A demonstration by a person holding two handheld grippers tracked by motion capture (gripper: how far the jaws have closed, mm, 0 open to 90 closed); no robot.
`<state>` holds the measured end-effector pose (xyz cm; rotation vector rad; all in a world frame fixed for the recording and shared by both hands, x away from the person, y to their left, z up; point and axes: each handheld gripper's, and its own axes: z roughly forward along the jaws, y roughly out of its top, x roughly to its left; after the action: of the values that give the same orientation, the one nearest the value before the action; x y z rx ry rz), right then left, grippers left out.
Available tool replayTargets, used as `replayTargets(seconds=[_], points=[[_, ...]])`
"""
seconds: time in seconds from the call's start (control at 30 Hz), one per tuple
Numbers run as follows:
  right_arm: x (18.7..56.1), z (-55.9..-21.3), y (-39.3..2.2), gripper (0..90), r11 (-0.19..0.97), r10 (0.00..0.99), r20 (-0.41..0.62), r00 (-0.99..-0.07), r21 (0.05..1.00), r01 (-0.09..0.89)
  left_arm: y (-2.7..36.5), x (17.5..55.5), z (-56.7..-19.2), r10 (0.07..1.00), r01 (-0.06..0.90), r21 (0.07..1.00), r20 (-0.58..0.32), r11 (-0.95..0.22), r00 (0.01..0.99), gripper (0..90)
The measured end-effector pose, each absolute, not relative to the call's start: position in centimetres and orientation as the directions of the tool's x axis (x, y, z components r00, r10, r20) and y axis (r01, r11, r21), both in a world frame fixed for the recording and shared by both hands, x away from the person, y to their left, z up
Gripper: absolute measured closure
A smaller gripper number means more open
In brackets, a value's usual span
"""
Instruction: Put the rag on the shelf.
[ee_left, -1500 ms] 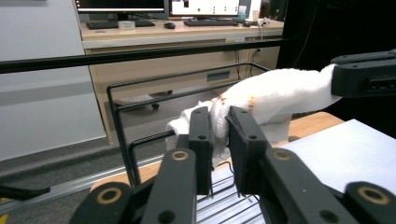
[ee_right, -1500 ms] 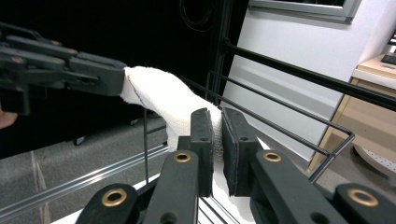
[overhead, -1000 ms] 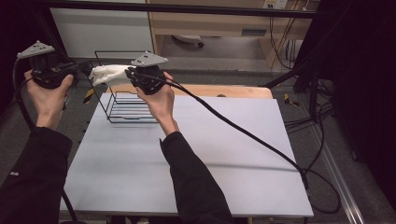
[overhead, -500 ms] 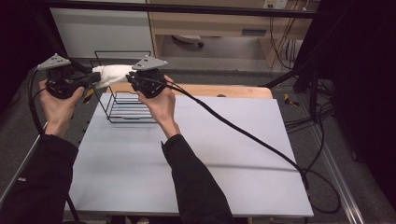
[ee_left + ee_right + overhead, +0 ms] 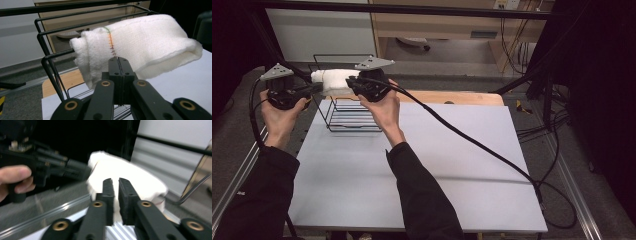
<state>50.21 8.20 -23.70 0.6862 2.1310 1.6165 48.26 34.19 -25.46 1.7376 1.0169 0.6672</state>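
A folded white towel (image 5: 334,80) with a line of coloured stitching hangs in the air between my two grippers, over the top of a black wire basket (image 5: 347,117). My left gripper (image 5: 317,89) is shut on the towel's left end. In the left gripper view its jaws (image 5: 118,60) meet on the lower edge of the towel (image 5: 140,47). My right gripper (image 5: 351,86) is shut on the right end. In the right gripper view its jaws (image 5: 114,182) pinch a thin fold of the towel (image 5: 130,180), and the left gripper (image 5: 75,170) is seen beyond.
The wire basket stands at the far left of the pale table (image 5: 437,165), near a wooden strip (image 5: 452,97) along the back edge. A thick black cable (image 5: 472,142) trails from the right gripper across the table to the right. Basket wires (image 5: 50,65) rise close by the left jaws.
The left hand has come down and slightly inward, which brings its end of the towel level with the right end. The right hand has stayed put.
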Motion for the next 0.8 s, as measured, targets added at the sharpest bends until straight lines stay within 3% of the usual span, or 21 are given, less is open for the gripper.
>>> replayTargets(seconds=[0.1, 0.37, 0.67, 0.8], points=[[50.3, -24.7, 8.7, 89.4, 0.266, 0.579, -0.006, -0.815, 0.947, 0.181, 34.2, 48.5, -25.9, 0.868, 0.339, 0.924, -0.013, -0.18, 0.496, 90.0], [51.5, -26.5, 9.1, 89.8, 0.29, 0.625, -0.004, -0.781, 0.93, 0.227, 34.1, 49.1, -27.0, 0.872, 0.353, 0.918, -0.017, -0.18, 0.489, 90.0], [51.9, -26.8, 9.0, 87.3, 0.28, 0.638, -0.015, -0.77, 0.936, 0.214, 34.1, 49.3, -27.2, 0.875, 0.346, 0.922, -0.019, -0.172, 0.484, 90.0], [51.5, -26.4, 8.8, 81.2, 0.27, 0.626, -0.01, -0.78, 0.941, 0.204, 34.1, 48.8, -27.0, 0.872, 0.34, 0.923, -0.009, -0.181, 0.49, 89.8]])
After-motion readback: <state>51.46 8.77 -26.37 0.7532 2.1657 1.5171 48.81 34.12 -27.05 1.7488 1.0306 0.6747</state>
